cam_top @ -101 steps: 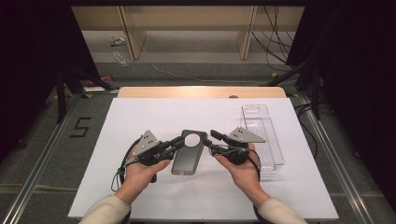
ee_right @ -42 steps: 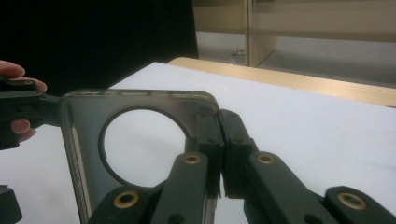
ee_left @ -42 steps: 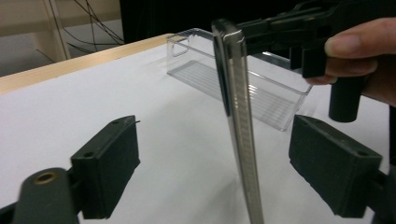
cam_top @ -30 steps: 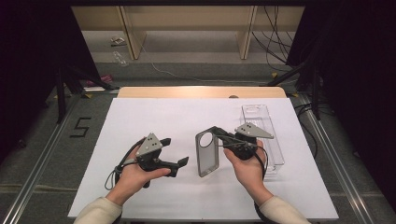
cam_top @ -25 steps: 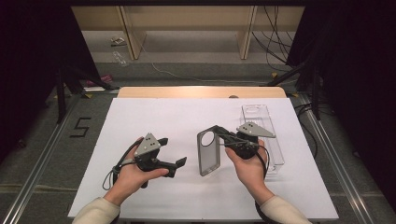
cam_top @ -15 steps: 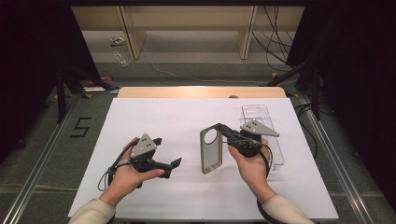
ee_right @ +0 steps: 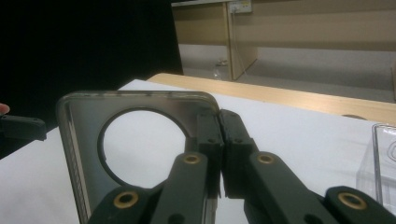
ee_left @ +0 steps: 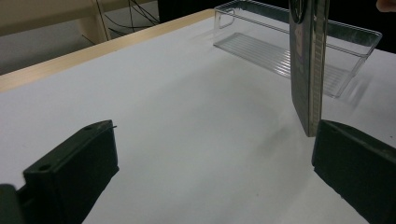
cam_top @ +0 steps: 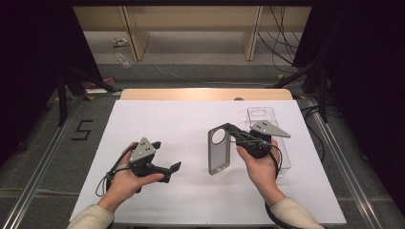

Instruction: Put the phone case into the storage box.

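A clear plastic tray [cam_top: 268, 117] lies at the right of the white table [cam_top: 181, 119], beyond which stands wooden shelving [cam_top: 138, 28].

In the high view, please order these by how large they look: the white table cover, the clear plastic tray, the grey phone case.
1. White table cover, by far the largest.
2. Clear plastic tray, though the right hand-held gripper and its hand hide part of it.
3. Grey phone case, held up by that gripper, so nearer the camera; its lead under the tray is unsure.

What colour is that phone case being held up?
The phone case is smoky translucent grey, clearest in the right gripper view.
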